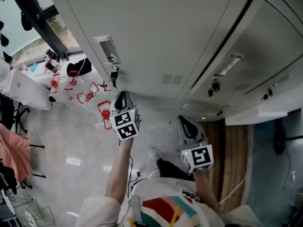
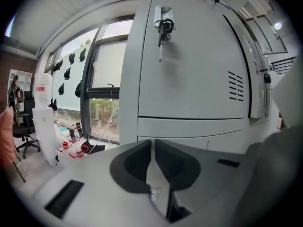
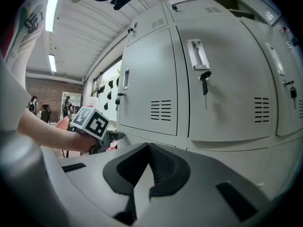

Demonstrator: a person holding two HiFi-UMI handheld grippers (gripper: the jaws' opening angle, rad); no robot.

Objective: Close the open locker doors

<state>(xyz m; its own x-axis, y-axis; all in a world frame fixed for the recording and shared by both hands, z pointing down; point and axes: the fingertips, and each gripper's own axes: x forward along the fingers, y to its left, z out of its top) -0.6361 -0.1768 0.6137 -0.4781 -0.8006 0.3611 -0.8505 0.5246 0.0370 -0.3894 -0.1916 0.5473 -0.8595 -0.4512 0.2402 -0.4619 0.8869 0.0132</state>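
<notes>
The leftmost locker door [image 2: 194,60], just beside the window [image 2: 106,74], sits flush in its frame, with a key [image 2: 163,25] hanging from its lock and a vent [image 2: 235,85] at its far edge. The next door [image 3: 222,89] has a recessed handle [image 3: 198,53]. In the head view a dark gap runs along its edge, but I cannot tell whether it stands ajar. The left tool [image 2: 152,145] is near the leftmost door's lower part, jaws pressed together on nothing. The right tool [image 3: 147,148] is low before the next door, also pressed together and empty.
</notes>
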